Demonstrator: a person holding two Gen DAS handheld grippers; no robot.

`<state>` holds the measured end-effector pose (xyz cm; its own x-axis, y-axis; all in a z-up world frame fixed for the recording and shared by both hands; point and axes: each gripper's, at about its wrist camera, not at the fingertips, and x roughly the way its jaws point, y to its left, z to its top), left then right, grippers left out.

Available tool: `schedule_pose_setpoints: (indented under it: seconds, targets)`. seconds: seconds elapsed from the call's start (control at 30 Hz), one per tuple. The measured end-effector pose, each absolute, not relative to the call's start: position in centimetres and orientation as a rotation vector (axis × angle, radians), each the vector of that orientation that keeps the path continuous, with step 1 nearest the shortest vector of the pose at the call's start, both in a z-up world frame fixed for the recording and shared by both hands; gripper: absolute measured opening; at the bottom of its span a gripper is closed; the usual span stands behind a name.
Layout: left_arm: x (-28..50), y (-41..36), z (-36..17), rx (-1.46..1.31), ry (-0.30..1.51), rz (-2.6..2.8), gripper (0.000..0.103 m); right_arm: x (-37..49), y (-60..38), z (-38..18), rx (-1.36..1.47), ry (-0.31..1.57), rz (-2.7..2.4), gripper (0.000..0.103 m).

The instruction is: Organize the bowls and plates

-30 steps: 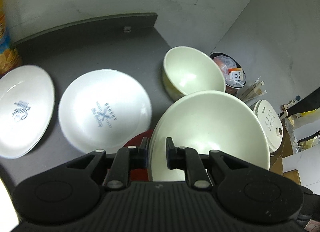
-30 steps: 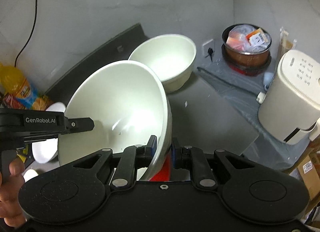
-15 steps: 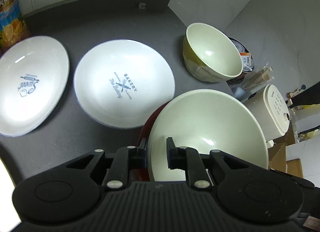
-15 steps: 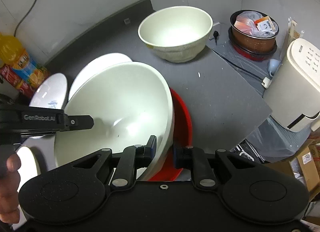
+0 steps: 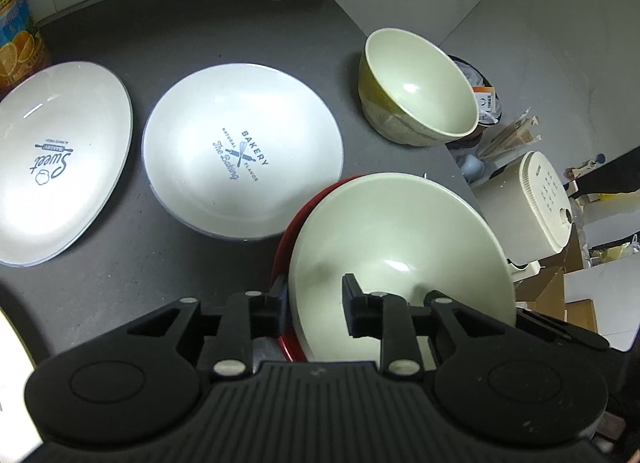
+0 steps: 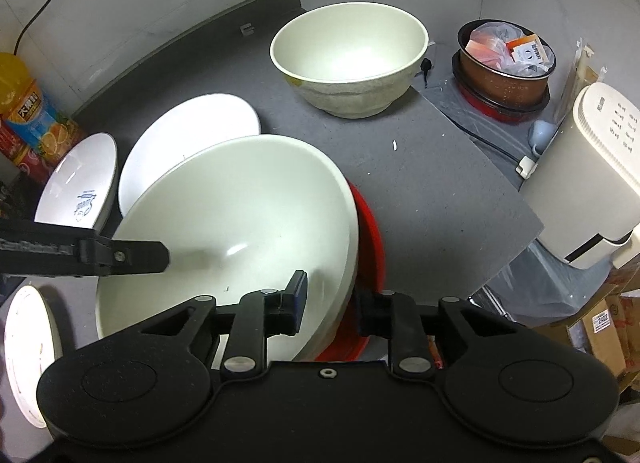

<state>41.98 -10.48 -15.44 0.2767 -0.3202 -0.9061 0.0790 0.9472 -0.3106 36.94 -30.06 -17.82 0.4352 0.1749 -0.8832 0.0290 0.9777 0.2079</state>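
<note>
In the left wrist view, the left gripper (image 5: 316, 303) is seen with fingers parted astride the near rim of the big bowl (image 5: 400, 247), no longer clamped. A red dish (image 5: 282, 247) lies under it. Beyond the fingertips, two plates (image 5: 240, 151) (image 5: 52, 163) and a second bowl (image 5: 416, 103) are spread on the grey counter (image 5: 180, 43).

In the right wrist view, the right gripper (image 6: 330, 301) is likewise held apart across the bowl's rim (image 6: 348, 231). Open counter is left right of the fingers, up to its edge.

Dark grey countertop (image 5: 120, 283) bearing two white printed plates (image 5: 242, 151) (image 5: 52, 163), cream bowl (image 5: 420, 87), red dish (image 6: 370, 231), juice bottle (image 6: 24, 111).
</note>
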Motion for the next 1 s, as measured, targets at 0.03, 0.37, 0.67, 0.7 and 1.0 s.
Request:
schedule_pose_setpoints:
  seconds: [0.03,0.37,0.67,0.7,1.0]
  targets:
    - [42.0,-10.5,-15.3,-0.217,1.273,-0.272,0.029,37.0,-30.0,-17.8,0.199,1.117,0.088,0.021]
    - [42.9,-10.4,-13.1,-0.162,1.219,-0.224,0.050,37.8,-30.4,-17.0,0.206,1.134,0.100,0.029]
    - [44.9,-11.3,-12.1,-0.172,1.178,-0.188,0.059,38.4,-31.5,-13.6,0.234,1.029,0.148,0.065]
    - [45.2,-11.4,-12.0,-0.174,1.175,-0.185,0.059,38.7,-31.9,-13.4,0.250,1.026,0.152,0.065]
    - [48.1,-13.4,-11.9,-0.203,1.141,-0.161,0.060,42.1,-35.7,-13.5,0.299,0.996,0.122,0.066]
